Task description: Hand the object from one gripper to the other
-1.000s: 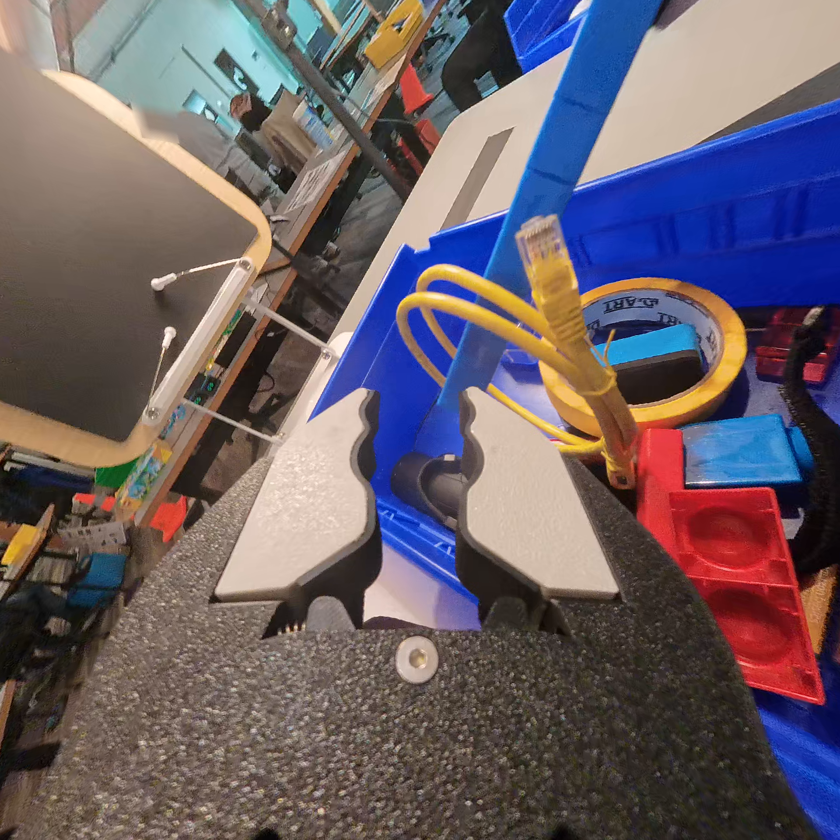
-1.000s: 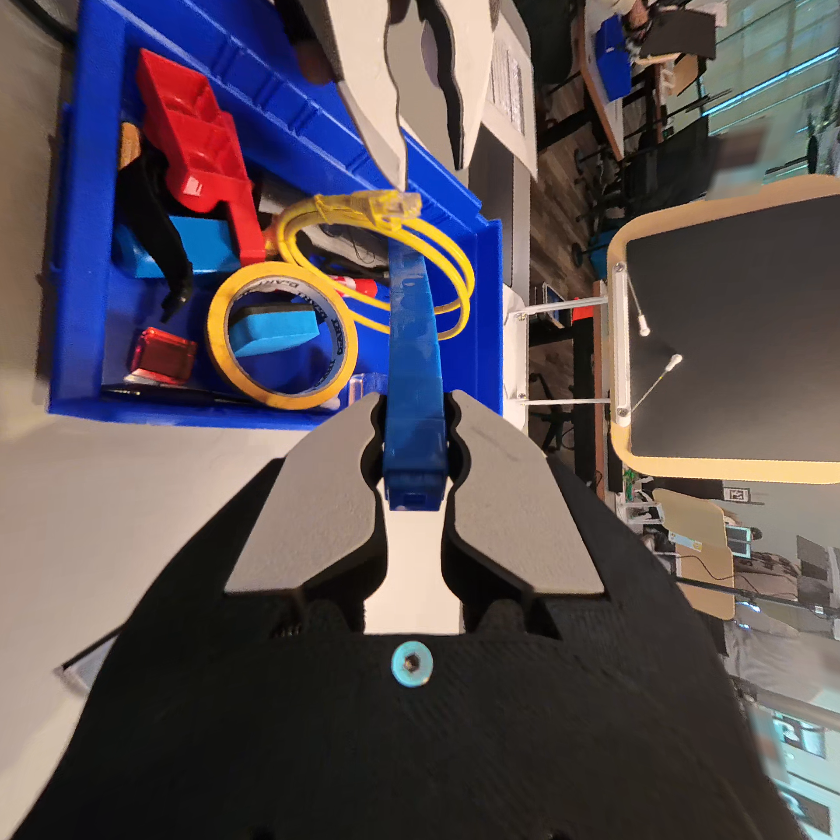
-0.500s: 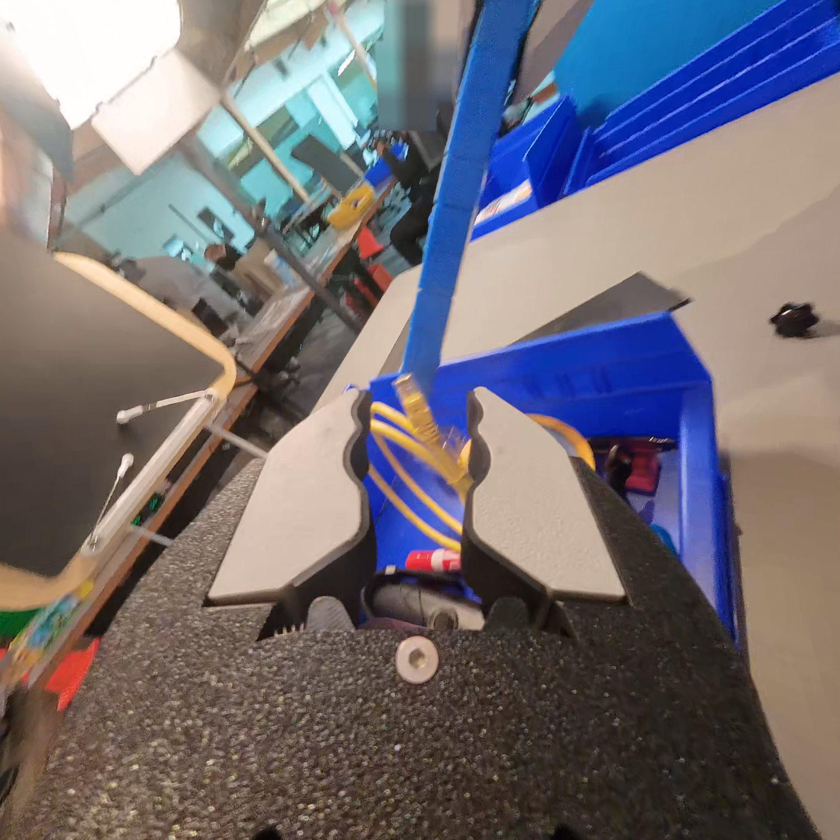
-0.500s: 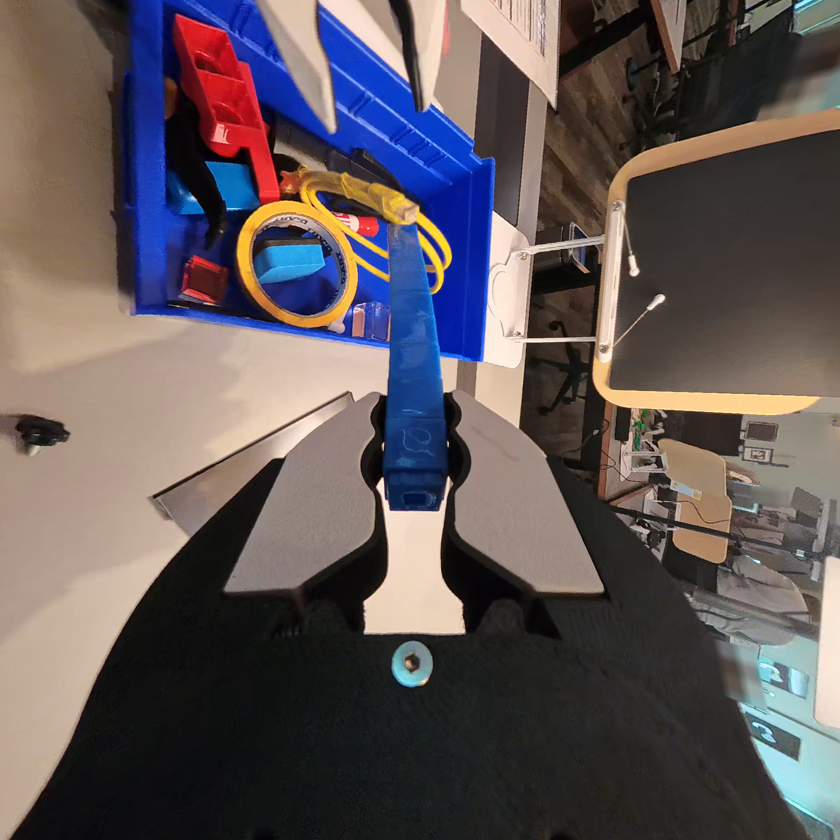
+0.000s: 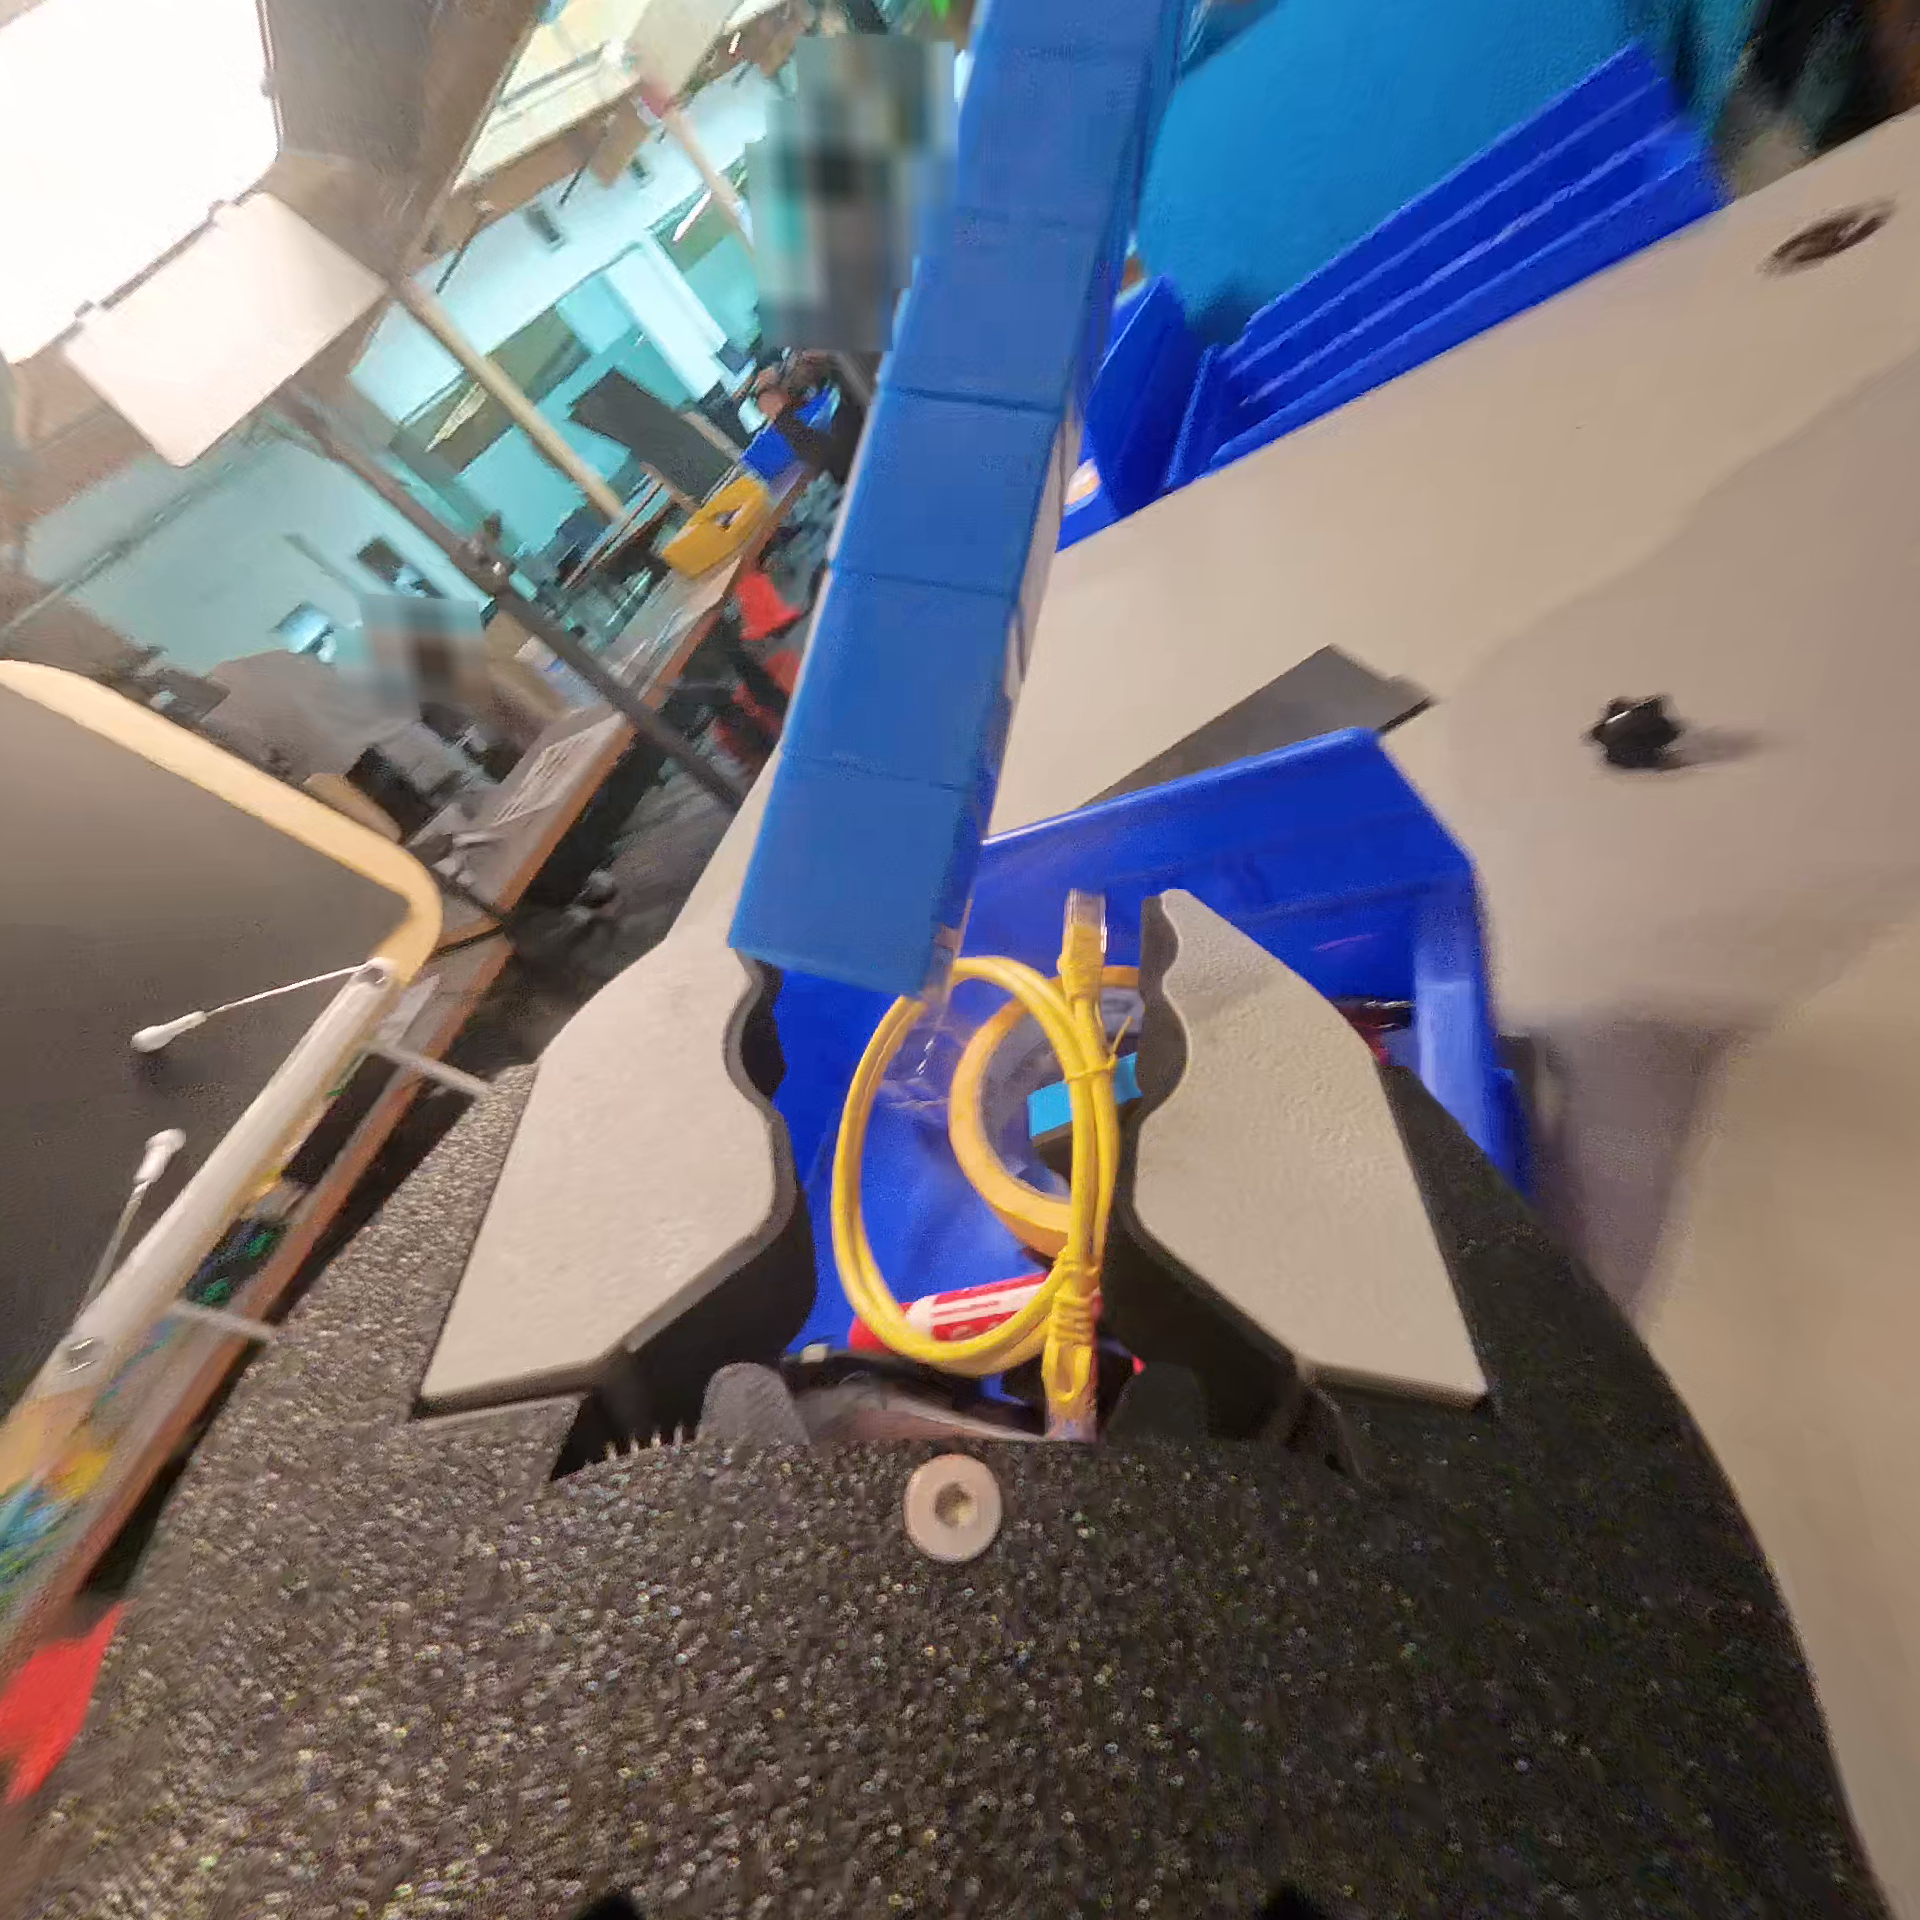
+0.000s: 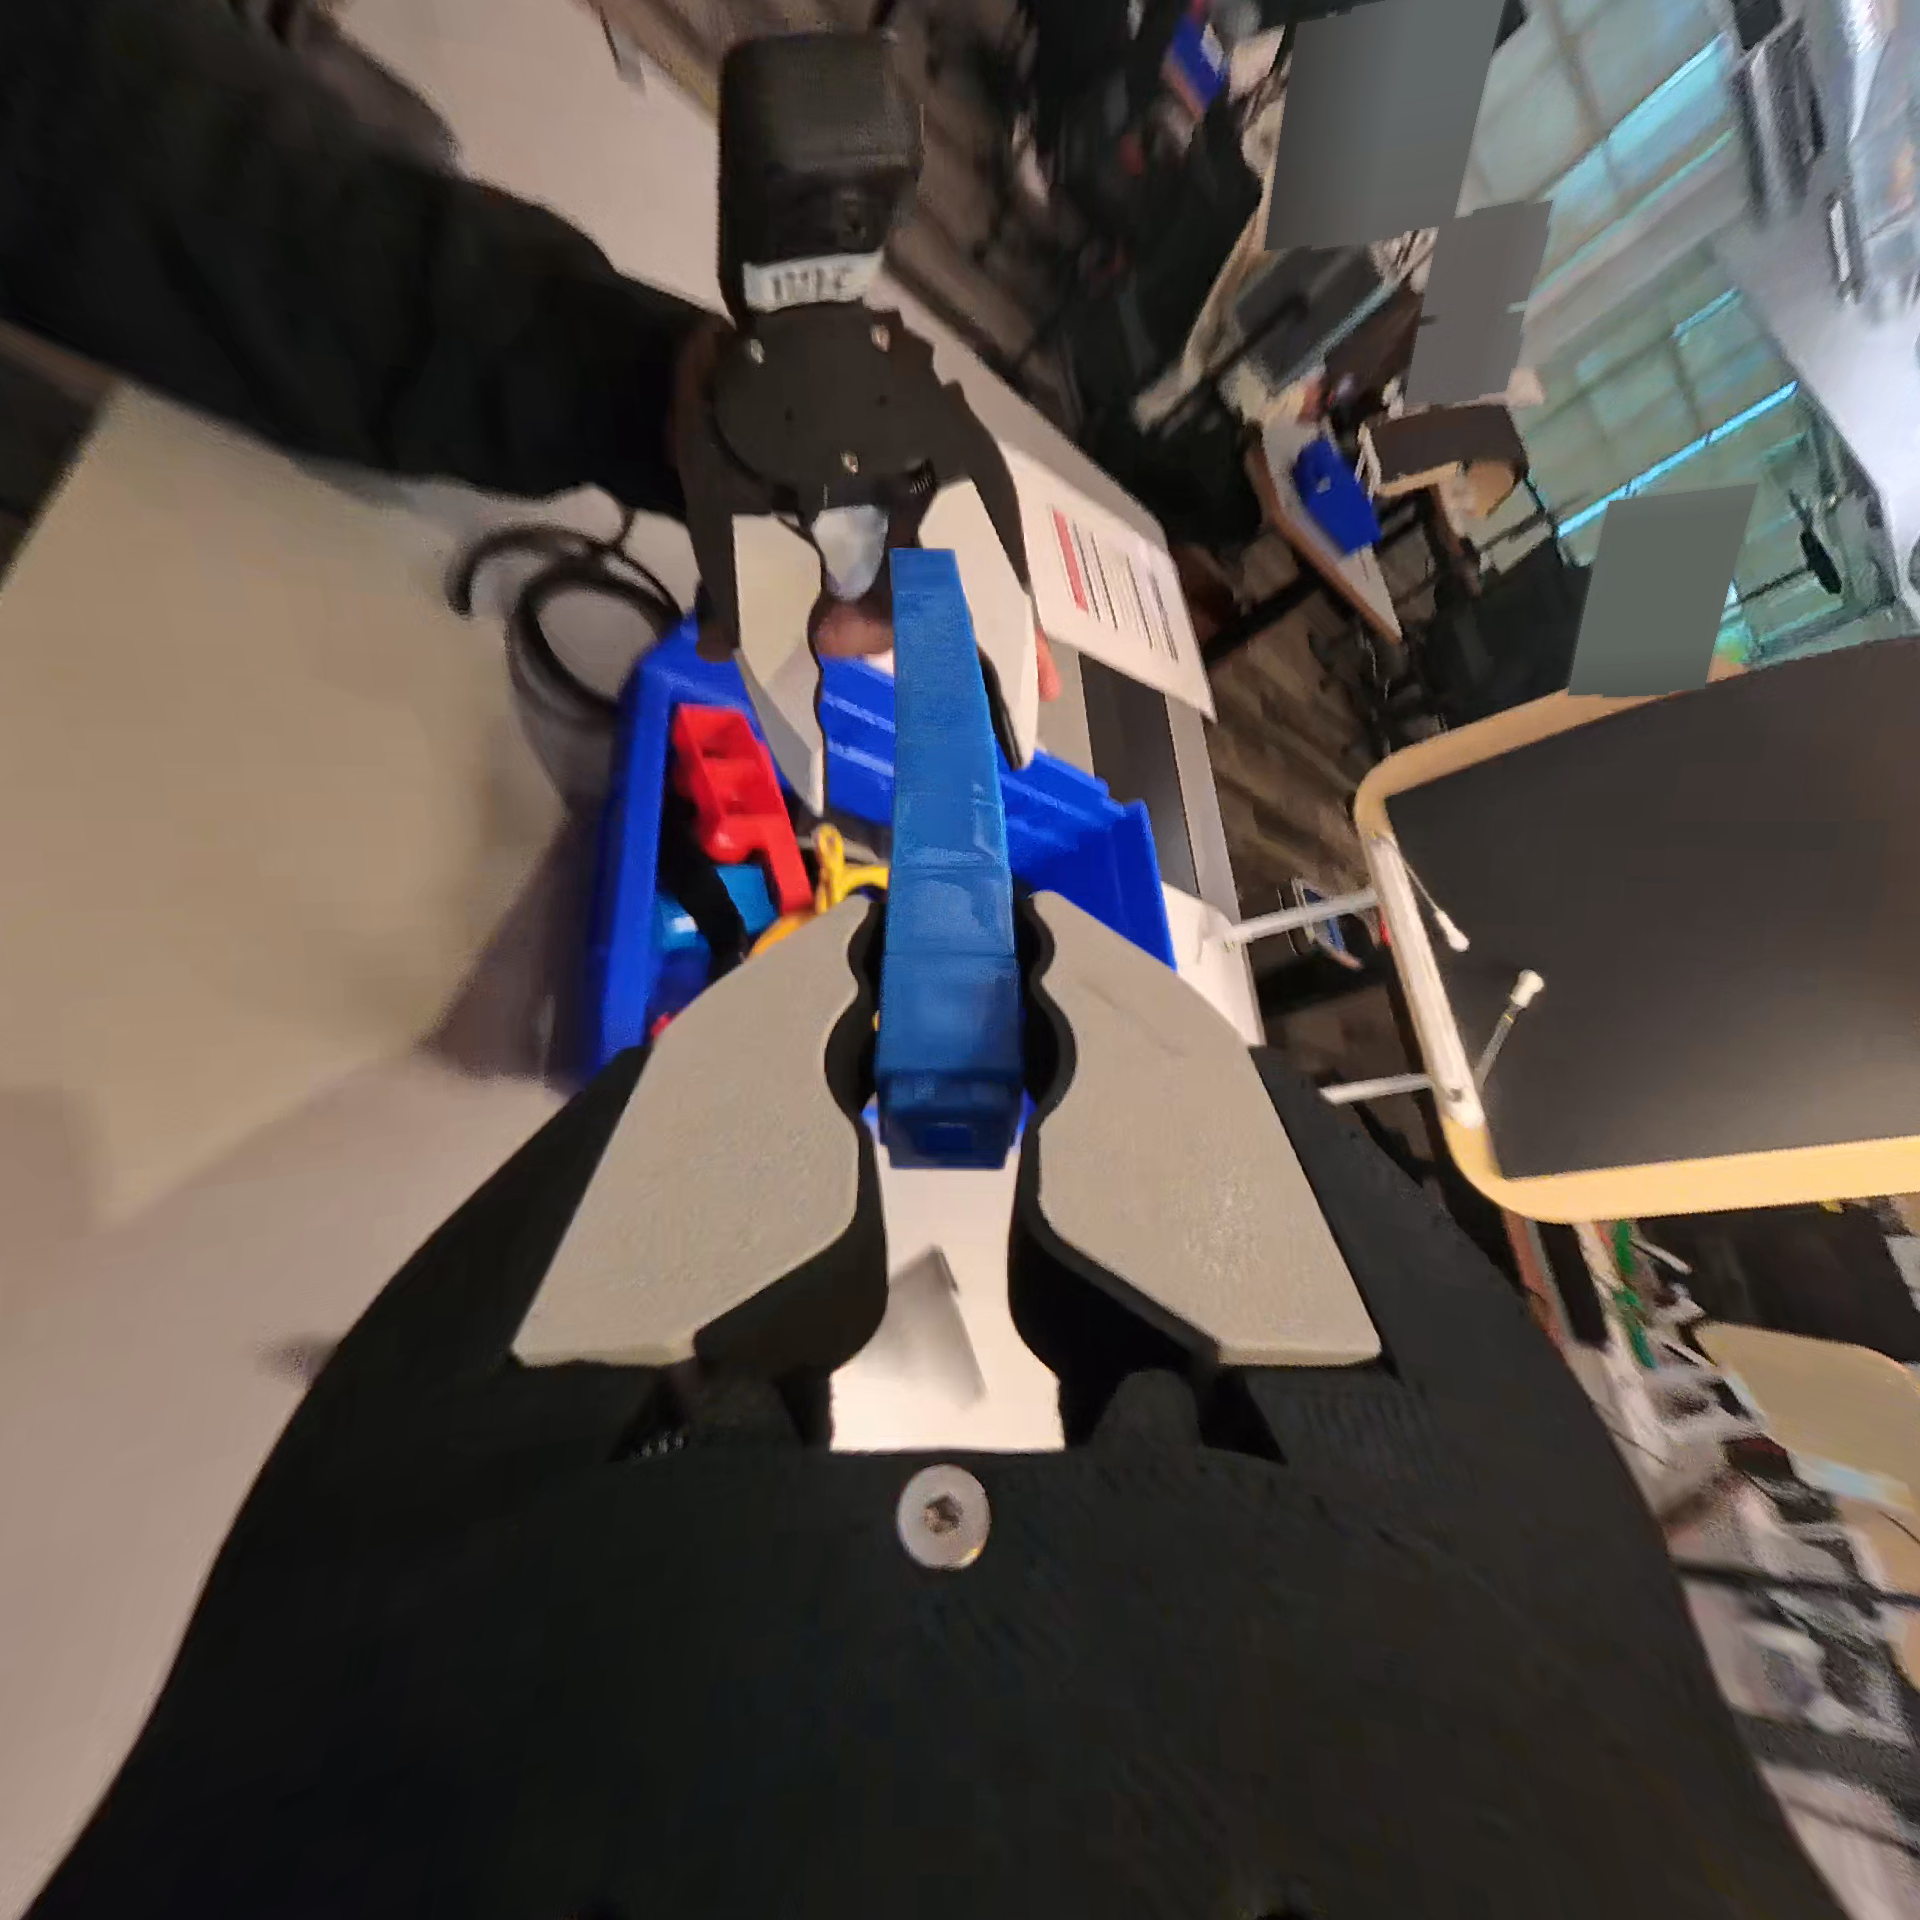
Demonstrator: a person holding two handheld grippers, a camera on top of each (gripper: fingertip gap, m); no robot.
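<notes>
A long blue segmented bar is clamped at its near end in my right gripper, which is shut on it. The bar points away, and its far end reaches between the spread fingers of my left gripper, seen farther off in the right wrist view. In the left wrist view the bar comes down from above. Its end sits just at the tip of the left finger. My left gripper is open, and its fingers do not press on the bar.
Below lies a blue bin holding a coiled yellow cable, a yellow tape roll and a red part. It stands on a grey table with a small black knob. A black-topped board stands at the side. The tips of one gripper are about 15 cm away from the tips of the other.
Both grippers have lifted away from the bin, which now looks smaller. My left gripper has opened wider, and the bar's far end now lies between its fingers.
</notes>
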